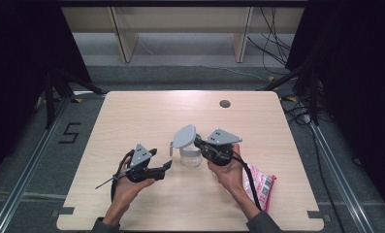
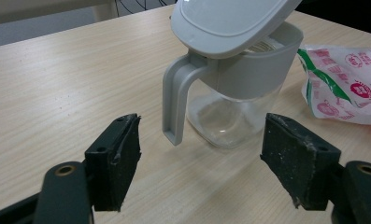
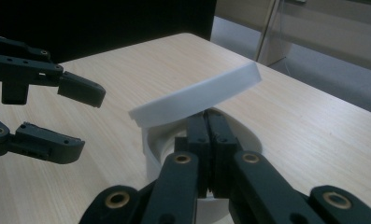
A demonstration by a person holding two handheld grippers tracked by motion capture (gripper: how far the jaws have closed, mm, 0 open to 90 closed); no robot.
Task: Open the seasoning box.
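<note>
High view: clear jug mid-table, grey lid tilted up; right gripper at jug's rim, left gripper just left of jug.

Left gripper view: jaws wide apart, empty, jug handle beyond; pink packet right of jug.

Right gripper view: jaws pressed together under raised lid.

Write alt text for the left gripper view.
A clear jug with a grey handle stands on a wooden table, its grey lid tilted up. The left gripper stands open before it; a pink-and-white packet lies beyond.
</note>
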